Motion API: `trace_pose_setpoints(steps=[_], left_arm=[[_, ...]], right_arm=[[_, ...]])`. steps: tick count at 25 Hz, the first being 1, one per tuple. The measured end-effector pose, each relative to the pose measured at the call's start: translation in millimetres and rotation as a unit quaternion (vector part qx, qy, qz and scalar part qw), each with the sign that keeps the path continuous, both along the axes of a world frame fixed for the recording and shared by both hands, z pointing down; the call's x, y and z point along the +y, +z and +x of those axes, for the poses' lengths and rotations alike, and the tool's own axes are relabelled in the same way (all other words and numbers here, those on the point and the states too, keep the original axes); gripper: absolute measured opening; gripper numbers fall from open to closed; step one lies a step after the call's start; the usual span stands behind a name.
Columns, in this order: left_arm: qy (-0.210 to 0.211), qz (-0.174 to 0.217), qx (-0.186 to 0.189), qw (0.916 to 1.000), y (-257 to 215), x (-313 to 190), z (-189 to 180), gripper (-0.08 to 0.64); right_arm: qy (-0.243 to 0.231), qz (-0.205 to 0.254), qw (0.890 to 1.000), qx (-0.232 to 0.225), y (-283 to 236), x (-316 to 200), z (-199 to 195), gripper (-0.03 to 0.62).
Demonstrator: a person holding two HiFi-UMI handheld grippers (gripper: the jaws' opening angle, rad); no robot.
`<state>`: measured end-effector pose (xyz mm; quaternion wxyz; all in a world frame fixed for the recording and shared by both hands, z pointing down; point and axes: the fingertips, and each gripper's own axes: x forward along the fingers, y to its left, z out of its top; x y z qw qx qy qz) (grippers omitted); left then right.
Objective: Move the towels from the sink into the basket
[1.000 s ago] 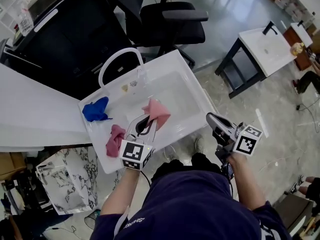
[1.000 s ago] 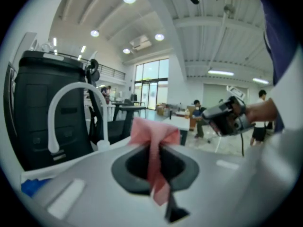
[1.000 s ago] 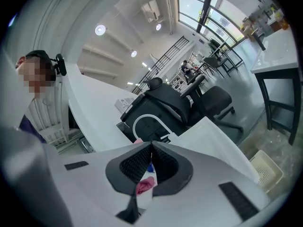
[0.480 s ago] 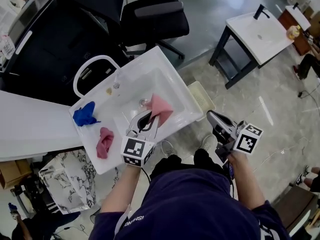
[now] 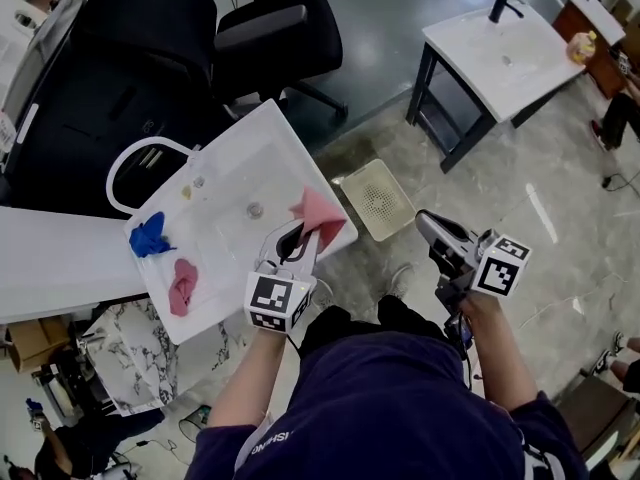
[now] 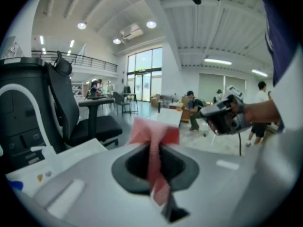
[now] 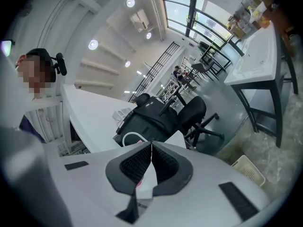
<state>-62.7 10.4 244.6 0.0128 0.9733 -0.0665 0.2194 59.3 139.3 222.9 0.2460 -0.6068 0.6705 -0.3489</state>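
Towels: pink towel [image 5: 322,213] clamped in the left tool [image 5: 295,238], right tool [image 5: 430,228] closed, empty; blue towel [image 5: 150,238] and red towel [image 5: 182,283] lie on the sink [image 5: 235,168]; basket [image 5: 378,200] unfilled.

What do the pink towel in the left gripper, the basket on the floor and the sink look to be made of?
Pink towel: soft matte cloth; it creases and drapes where the left gripper pinches it.
Basket: probably rigid cream plastic, going by its perforated grid pattern.
Sink: smooth glossy white, ceramic or moulded plastic; the look leaves that open.

Blk chair [image 5: 275,43]; 2nd washstand [image 5: 530,68]; poss. marbled bag [image 5: 130,363].
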Motion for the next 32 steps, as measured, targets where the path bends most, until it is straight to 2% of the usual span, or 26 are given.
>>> trace_pose_setpoints(steps=[5, 13, 21, 27, 32], left_arm=[[0.007, 0.005, -0.005, 0.9999, -0.1, 21.6, 38.0, 0.018], [0.032, -0.005, -0.014, 0.9994, 9.7, 34.9, 78.7, 0.018], [0.083, -0.040, 0.001, 0.9957, 20.5, 26.6, 116.2, 0.018], [0.129, -0.040, 0.016, 0.9907, 10.4, 7.5, 146.2, 0.018], [0.126, -0.049, 0.020, 0.9906, 10.2, -13.7, 151.8, 0.018]], right_arm=[[0.009, 0.003, 1.000, -0.005, 2.4, 26.2, 37.8, 0.009], [0.029, -0.011, 0.999, -0.020, 18.2, 42.6, 66.7, 0.009], [0.073, -0.034, 0.997, -0.016, 27.9, 26.9, 85.3, 0.009], [0.095, -0.048, 0.994, -0.001, 24.3, 2.2, 97.2, 0.009], [0.089, -0.053, 0.995, 0.004, 23.1, -24.8, 102.4, 0.009]])
